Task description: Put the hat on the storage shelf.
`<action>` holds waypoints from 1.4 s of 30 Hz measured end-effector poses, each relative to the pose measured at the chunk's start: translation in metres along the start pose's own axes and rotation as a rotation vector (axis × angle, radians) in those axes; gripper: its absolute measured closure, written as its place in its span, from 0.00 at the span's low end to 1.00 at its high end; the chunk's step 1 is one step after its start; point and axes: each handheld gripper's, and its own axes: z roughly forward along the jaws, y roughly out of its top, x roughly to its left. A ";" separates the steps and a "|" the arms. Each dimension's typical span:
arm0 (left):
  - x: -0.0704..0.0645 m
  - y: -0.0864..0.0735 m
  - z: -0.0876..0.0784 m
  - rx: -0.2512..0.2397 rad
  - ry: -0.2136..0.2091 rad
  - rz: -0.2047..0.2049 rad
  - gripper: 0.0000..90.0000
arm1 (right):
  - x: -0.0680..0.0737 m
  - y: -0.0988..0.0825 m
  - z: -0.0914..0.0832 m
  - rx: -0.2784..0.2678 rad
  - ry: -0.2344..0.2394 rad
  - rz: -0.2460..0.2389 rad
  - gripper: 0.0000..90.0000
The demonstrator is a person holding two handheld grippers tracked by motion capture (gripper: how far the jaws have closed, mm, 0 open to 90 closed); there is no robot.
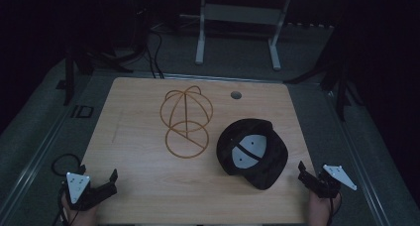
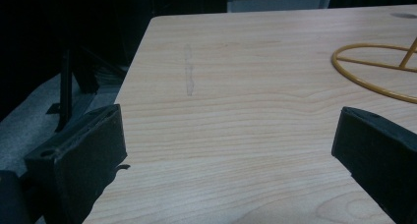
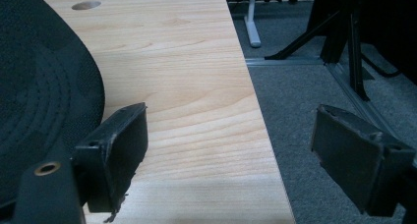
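Nowhere on the black cap [image 1: 253,152] or the gold wire stand [image 1: 186,121] can any writing be read; the pale patch inside the upturned cap is too small to tell. Both rest mid-table [image 1: 143,196], near each other. The left gripper [image 1: 108,182] and right gripper [image 1: 303,172] hover at the near corners, jaws spread, empty.

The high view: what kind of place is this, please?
Probably a lab or recording studio: a wooden table on grey carpet, dark stand legs around it, cables on the floor.
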 end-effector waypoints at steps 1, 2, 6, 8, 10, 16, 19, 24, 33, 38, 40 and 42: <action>0.000 0.000 0.000 0.000 0.000 0.000 0.00 | 0.000 0.000 0.000 0.000 0.000 0.000 0.15; 0.000 0.000 0.000 -0.001 0.002 0.000 0.00 | 0.000 0.000 0.000 -0.004 0.017 -0.006 0.15; 0.001 0.000 0.000 0.004 0.005 -0.008 0.00 | 0.000 0.004 -0.001 0.007 0.075 -0.018 0.14; 0.000 0.001 0.000 0.003 0.007 -0.003 0.00 | 0.000 0.012 -0.003 0.002 0.120 -0.015 0.14; -0.001 0.001 -0.001 0.003 0.008 0.002 0.00 | 0.002 0.021 -0.007 -0.008 0.159 -0.025 0.14; -0.002 0.001 -0.001 0.002 0.002 0.005 0.00 | 0.017 0.054 -0.012 -0.008 0.308 -0.108 0.14; -0.002 0.002 -0.002 0.002 -0.005 -0.004 0.00 | 0.027 0.068 -0.008 0.004 0.347 -0.138 0.14; -0.005 0.002 -0.004 -0.017 -0.033 -0.041 0.00 | 0.044 0.082 0.009 0.030 0.427 -0.210 0.12; -0.011 0.004 -0.006 -0.014 -0.051 -0.002 0.00 | 0.074 0.106 0.039 0.086 0.496 -0.333 0.24; -0.010 0.005 -0.007 -0.048 -0.075 -0.045 0.00 | 0.091 0.121 0.061 0.121 0.509 -0.384 0.29; -0.010 0.005 -0.007 -0.036 -0.072 -0.038 0.00 | 0.094 0.122 0.064 0.131 0.518 -0.395 0.30; -0.010 0.005 -0.007 -0.028 -0.072 -0.033 0.00 | 0.103 0.127 0.073 0.168 0.532 -0.441 0.31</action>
